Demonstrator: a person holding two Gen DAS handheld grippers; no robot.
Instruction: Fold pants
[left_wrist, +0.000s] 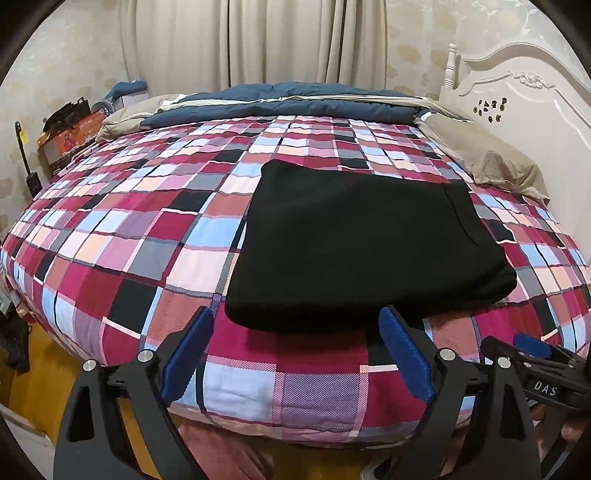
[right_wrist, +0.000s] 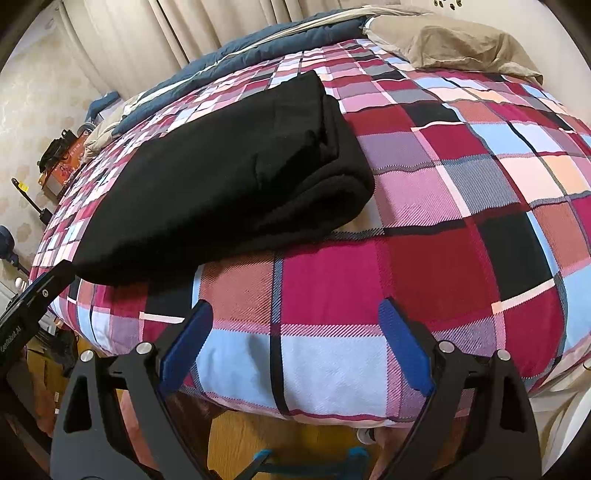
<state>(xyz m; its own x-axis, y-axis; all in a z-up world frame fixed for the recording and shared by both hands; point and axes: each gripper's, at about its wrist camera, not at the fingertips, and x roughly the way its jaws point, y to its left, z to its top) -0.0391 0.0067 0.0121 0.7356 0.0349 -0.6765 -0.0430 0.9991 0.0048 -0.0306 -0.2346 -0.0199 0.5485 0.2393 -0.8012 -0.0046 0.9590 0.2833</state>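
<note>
Black pants (left_wrist: 354, 243) lie folded into a thick rectangle on the checked bedspread (left_wrist: 147, 229). Seen from the right wrist, the pants (right_wrist: 229, 181) show stacked layers at their right end. My left gripper (left_wrist: 295, 321) stands open just short of the pants' near edge, with only bedspread between its blue pads. Off to the right of the pants, my right gripper (right_wrist: 295, 314) is open over the bedspread (right_wrist: 443, 184) near the bed's front edge, holding nothing. The right gripper (left_wrist: 528, 347) also shows at the lower right of the left wrist view.
A blue and beige quilt (left_wrist: 280, 103) is bunched at the far side of the bed. A beige pillow (left_wrist: 487, 155) rests by the white headboard (left_wrist: 535, 92). Boxes and a bag (left_wrist: 66, 129) stand at the far left. Wooden floor (right_wrist: 251, 435) lies below the bed's edge.
</note>
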